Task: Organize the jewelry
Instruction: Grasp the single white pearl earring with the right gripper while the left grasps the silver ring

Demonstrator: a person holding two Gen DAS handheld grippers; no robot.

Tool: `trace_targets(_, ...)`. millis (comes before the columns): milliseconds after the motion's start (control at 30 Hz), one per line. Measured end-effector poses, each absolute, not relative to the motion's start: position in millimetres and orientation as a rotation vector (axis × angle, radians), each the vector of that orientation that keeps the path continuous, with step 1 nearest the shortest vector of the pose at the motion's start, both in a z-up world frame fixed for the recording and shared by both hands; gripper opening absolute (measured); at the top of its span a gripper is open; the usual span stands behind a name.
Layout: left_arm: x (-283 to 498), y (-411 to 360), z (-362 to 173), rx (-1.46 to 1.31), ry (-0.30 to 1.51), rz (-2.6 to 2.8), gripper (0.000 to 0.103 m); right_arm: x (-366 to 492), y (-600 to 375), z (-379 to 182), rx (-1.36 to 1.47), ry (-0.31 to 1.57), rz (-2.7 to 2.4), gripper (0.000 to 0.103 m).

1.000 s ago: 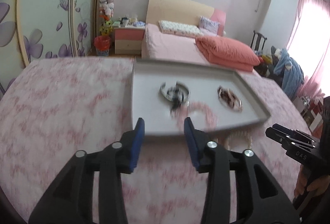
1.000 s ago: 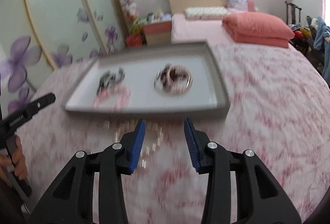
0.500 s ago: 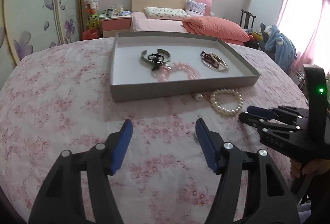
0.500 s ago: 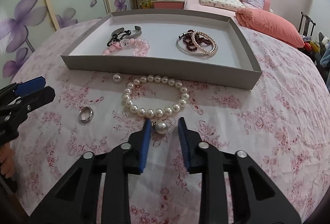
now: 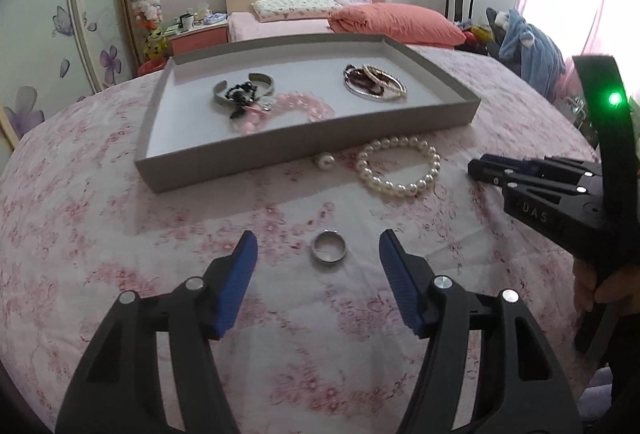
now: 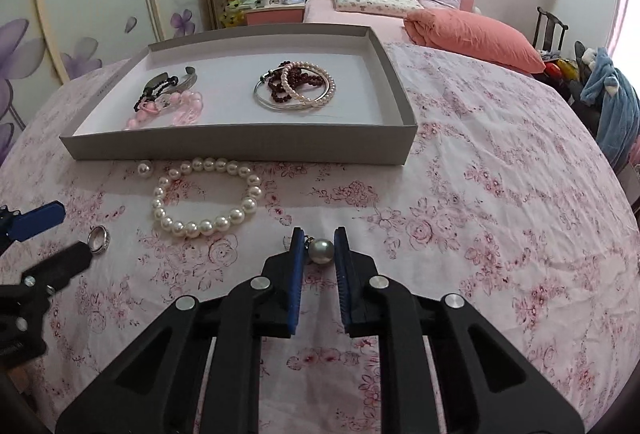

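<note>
A silver ring lies flat on the pink flowered cloth, between the two blue-padded fingers of the left gripper — the fingers stand wide apart, one on each side, neither touching it. To its right, in the right wrist view, a single pearl earring with a small metal fitting sits between the tips of the right gripper; the jaws are drawn narrow around the pearl, though whether the pads actually press it cannot be told. The same ring shows at the left of that view, beside the left gripper's tips.

Just beyond both grippers, a pearl bracelet lies in a loop on the cloth, with a second loose pearl near its upper left end, close to the front wall of the grey tray. The tray holds two heaps, well apart: on the left a silver cuff bangle with dark beads and a pink bead bracelet touching it, on the right a stack of bangles (a thin silver hoop, a dark red bead string and a pale pearl string, overlapping).

Behind the table stands a bed with a salmon quilt folded on it.
</note>
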State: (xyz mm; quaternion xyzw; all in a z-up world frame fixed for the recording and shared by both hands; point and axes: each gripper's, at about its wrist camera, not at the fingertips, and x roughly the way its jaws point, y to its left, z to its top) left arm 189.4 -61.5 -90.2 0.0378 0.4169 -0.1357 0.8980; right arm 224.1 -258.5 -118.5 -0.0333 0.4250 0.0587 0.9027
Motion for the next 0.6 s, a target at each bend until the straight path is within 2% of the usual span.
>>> trace_targets(167,196,-70,-98,0.095,0.893,-0.251,0.06,225,-261,-118,-0.067,0.879,0.123,0.016)
trace_targets(267,201,-75,-101,0.103,0.902,-0.23,0.047,223,-261,-118,-0.063,0.88,0.125,0.016)
trace_targets(367,203,-77,-100,0.121,0.896,-0.213,0.022,222,-260,-118,-0.059,0.88,0.127,0.016)
trace_targets(600,206,-44,-101,0.097,0.897,-0.115,0.022,222,-260,-118,-0.048,0.881,0.132,0.016)
